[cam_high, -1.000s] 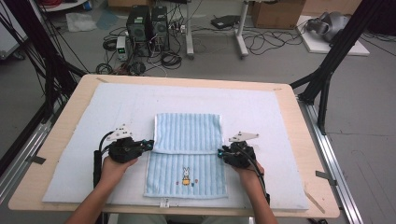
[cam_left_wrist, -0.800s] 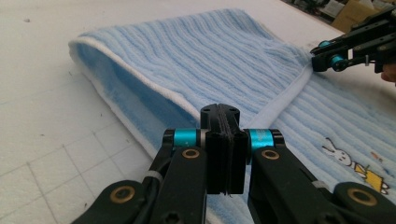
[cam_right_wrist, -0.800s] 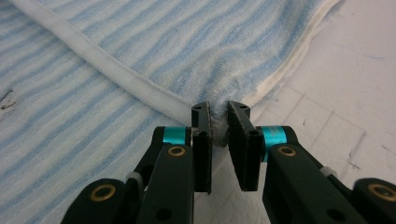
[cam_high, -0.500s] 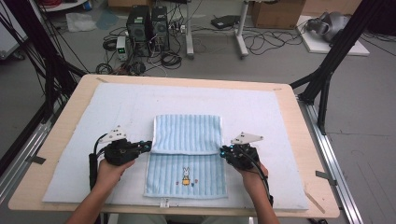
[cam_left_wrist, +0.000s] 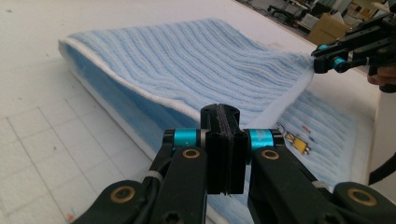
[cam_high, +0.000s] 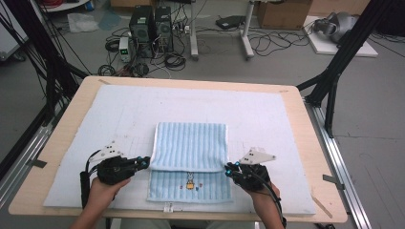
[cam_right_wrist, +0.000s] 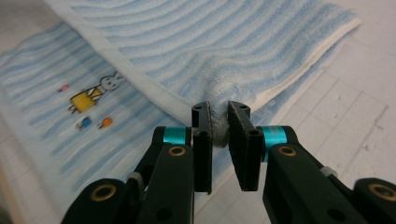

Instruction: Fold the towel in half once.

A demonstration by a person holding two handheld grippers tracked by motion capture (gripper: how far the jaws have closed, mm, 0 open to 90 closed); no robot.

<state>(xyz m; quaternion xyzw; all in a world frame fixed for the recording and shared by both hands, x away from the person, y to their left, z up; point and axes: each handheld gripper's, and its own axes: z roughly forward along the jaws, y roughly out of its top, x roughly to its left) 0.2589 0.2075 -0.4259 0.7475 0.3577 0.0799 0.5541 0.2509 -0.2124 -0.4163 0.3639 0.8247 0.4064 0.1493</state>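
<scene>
- Lab floor beyond the table [cam_high: 67, 119]: two PC towers [cam_high: 152, 25], loose cables [cam_high: 267, 40], black rig struts [cam_high: 341, 62] at right.
- Wooden table, white mat [cam_high: 267, 119] covering most of the top.
- Towel [cam_high: 191, 148], light blue with stripes, lies at the near middle of the mat.
- Its upper layer is folded over toward us; the white-hemmed edge sits partway down the lower layer.
- Lower layer shows beyond that edge on the near side, with a small rabbit print [cam_high: 190, 181] just past the hem.
- We hold a gripper in each hand, both coming in from the near edge.
- Left gripper [cam_high: 141, 161] sits at the left corner of the folded layer. In the left gripper view its jaws are clenched flat together right at the towel's hem [cam_left_wrist: 187, 109]; we can't tell whether fabric is pinched between them.
- Right gripper [cam_high: 230, 168] sits at the right corner. In the right gripper view its jaws grasp a bunched bit of the towel's [cam_right_wrist: 201, 42] corner, pads pressing on the fabric.
- The held edge is raised slightly off the lower layer; the left gripper view shows a gap under the fold.
- Right gripper [cam_left_wrist: 327, 56] also shows far right in the left gripper view, on the same hem.
</scene>
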